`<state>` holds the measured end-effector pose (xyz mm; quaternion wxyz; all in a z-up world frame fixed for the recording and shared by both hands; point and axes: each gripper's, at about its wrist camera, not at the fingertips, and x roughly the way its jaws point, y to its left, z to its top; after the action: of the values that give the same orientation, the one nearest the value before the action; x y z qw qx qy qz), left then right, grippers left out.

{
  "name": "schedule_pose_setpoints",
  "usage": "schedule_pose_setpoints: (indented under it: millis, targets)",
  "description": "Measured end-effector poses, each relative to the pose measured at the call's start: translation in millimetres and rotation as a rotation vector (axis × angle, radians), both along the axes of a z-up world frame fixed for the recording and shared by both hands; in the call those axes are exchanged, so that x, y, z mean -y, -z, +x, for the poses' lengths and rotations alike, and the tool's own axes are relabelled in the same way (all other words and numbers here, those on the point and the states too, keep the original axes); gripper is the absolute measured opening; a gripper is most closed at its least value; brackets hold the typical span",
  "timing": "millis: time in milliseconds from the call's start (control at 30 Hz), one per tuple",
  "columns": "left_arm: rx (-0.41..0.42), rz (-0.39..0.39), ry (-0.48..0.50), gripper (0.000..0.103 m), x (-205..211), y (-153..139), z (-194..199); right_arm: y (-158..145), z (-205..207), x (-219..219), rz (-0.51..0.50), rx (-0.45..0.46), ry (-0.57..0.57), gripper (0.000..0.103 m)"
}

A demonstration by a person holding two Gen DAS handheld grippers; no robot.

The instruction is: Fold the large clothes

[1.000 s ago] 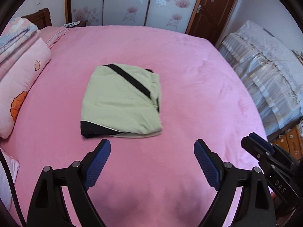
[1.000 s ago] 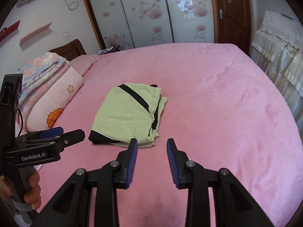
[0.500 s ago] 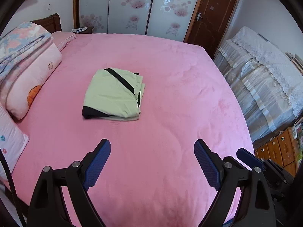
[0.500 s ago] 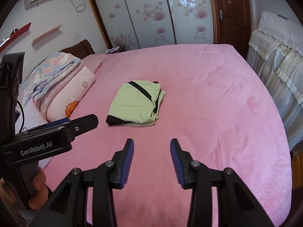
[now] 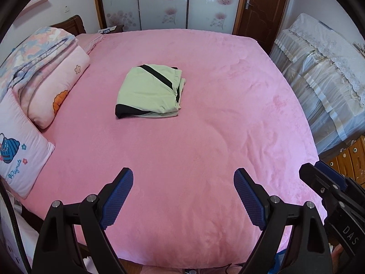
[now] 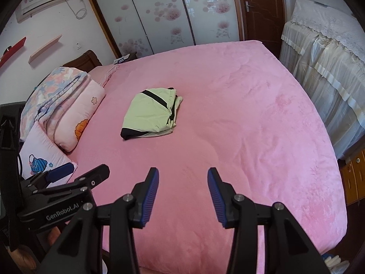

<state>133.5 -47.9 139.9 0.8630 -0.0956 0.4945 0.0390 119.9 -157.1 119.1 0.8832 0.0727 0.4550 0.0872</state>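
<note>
A folded garment [image 5: 149,91] of pale green cloth with black bands is seen lying on the bed [image 5: 205,137], a little left of the bed's middle and well apart from both grippers; it is shaped into a rough rectangle, with a black diagonal stripe across its top, a black hem at its near left corner, and soft stacked layers showing along its right edge. The same garment [image 6: 150,114] is shown in the right wrist view, flat and slightly puffed. The bed is covered by a pink plush sheet [image 6: 251,125] with a velvety nap and shallow creases. The left gripper [image 5: 183,196] is held above the near edge of the bed with its fingers [image 5: 118,196] spread wide and nothing between them; the pads are blue and finely ribbed, set in black angular frames with metal pivot pins. The right gripper [image 6: 182,194] is likewise released, its fingers [image 6: 149,196] parted and empty, though less widely. At the bed's left side, folded quilts [image 5: 43,68] in pastel floral and pink cartoon prints are stacked, and a pale pillow [image 5: 20,150] with an embroidered blue bag is laid beside them. A lace-edged, pleated cover [image 5: 324,68] is draped over furniture to the right
</note>
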Motion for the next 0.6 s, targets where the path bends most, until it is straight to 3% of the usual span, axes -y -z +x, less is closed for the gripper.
schedule_pose_setpoints:
  millis: [133,233,600]
  targets:
    - [0.005,-0.002,-0.015,0.089,2.1,-5.0,-5.0,-7.2,-6.2,-0.9,-0.029,0.027,-0.009,0.046]
    - [0.007,-0.004,-0.023,0.089,3.0,-6.8,-7.7,-10.2,-10.4,-1.3,-0.038,0.040,-0.015,0.054]
    - [0.023,0.026,0.008,0.089,15.7,-15.7,-16.2,-15.3,-18.3,1.1,-0.047,0.050,-0.018,0.055]
